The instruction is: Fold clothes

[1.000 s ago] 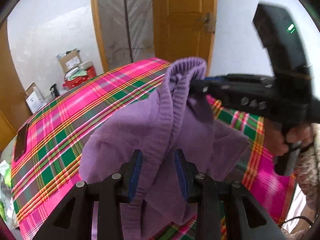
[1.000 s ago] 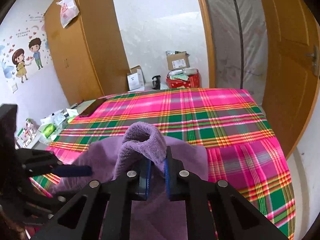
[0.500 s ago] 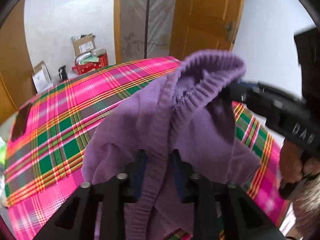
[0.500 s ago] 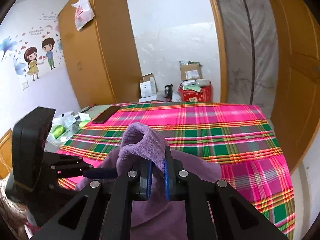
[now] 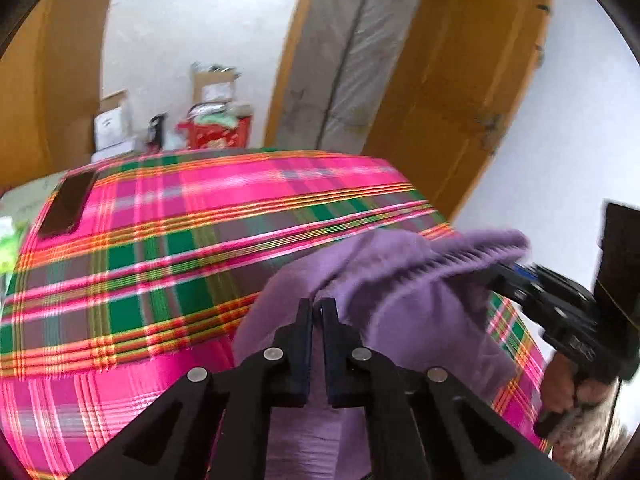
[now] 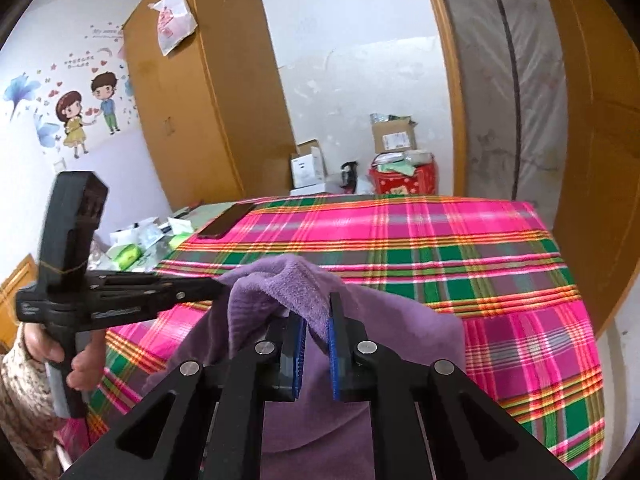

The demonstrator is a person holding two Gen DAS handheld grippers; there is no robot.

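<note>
Two grippers are being held up over the plaid bedspread (image 6: 460,248), and both are clamped on one purple sweater (image 6: 400,320). In the left wrist view, the left gripper (image 5: 318,308) is being pressed nearly closed on a fold of the purple knit, with almost no gap showing between its pads. In the right wrist view, the right gripper (image 6: 318,320) is being kept pinched on a bunched ridge of the same garment, cloth being squeezed between the blue-lined fingers (image 6: 298,340). The sweater is being suspended between the two tools, its lower part draping toward the near edge of the bed.

Writing is being shown on the wall decal (image 6: 86,120) of a cartoon boy and girl, on the white plastic bag (image 6: 172,20) hanging from the wardrobe (image 6: 208,100), and on the labelled cardboard boxes (image 6: 394,136) by the far wall, but none of it can be read.

Open plaid surface is being left beyond the garment toward the far edge, where a dark phone (image 6: 226,220) is lying at the left corner. The bed's right edge is running close beside the wooden door (image 5: 460,100).
</note>
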